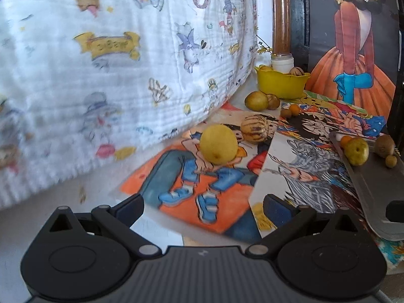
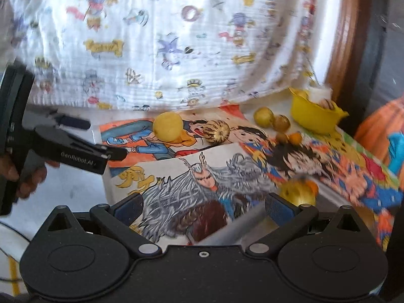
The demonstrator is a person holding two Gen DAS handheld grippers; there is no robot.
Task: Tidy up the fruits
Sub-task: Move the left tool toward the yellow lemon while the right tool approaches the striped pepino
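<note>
White quilted cloth (image 1: 113,63) printed with cartoon figures fills the left and upper part of both views, draping down to the table (image 1: 75,184). Coloured cartoon posters (image 1: 202,189) cover the table surface. Only the left wrist view shows the grey tray (image 1: 373,189) clearly, at the right edge, tilted, its long axis running from near right toward far left; it carries a yellow-green fruit (image 1: 356,150), a small orange one, a brown kiwi-like fruit (image 1: 384,146) and a small olive one. In the right wrist view the tray is blurred beyond reading. Only the right wrist view shows the left gripper (image 2: 101,139) from the side, a hand on its grip, fingers pointing right toward the fruit.

A yellow bowl (image 1: 281,83) stands at the far end, holding fruit. Just before it lie a green-yellow fruit (image 1: 256,100) and a brown one, touching. On the posters rest a large yellow fruit (image 1: 218,144) and a striped melon-like fruit (image 1: 254,128), close but apart.

Left gripper (image 1: 203,207): spread, grasping nothing. Right gripper (image 2: 203,207): spread, grasping nothing.
</note>
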